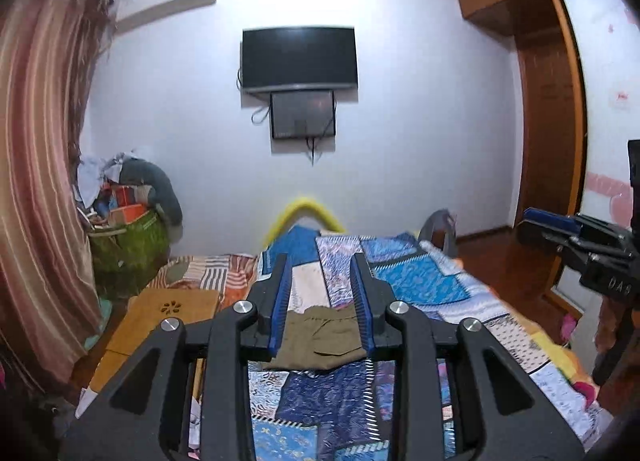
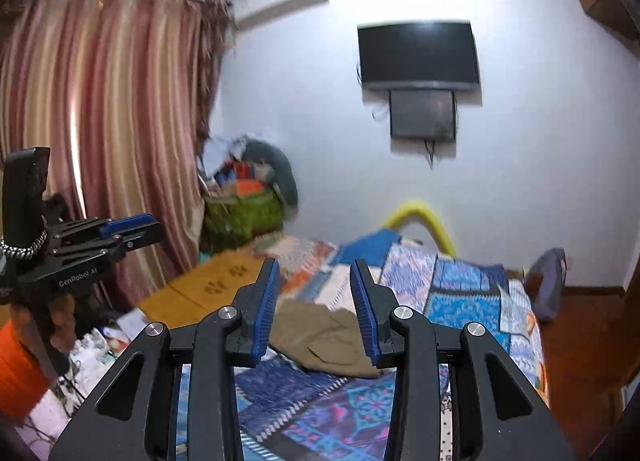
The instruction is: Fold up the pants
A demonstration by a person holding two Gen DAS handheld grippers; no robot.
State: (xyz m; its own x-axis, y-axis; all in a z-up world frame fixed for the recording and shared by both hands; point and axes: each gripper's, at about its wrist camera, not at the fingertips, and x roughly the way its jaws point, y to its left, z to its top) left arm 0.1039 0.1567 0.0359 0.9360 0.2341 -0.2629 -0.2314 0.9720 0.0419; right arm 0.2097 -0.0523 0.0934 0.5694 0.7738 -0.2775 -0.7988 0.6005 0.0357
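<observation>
Both the left claw (image 1: 322,285) and the right claw (image 2: 314,293) hover wide apart and empty above the bed (image 1: 420,281), where the olive pants (image 1: 320,341) lie rumpled on the quilt, so the approach comes first, then pinching an edge.

left gripper (image 1: 320,261): matte black plastic linkage arms, round silver screws at the pivots, ribbed blue pads (image 1: 281,301) on both fingers
right gripper (image 2: 314,267): same black-and-blue build
markings: white "GenRobot.AI" lettering on the left gripper's side
</observation>
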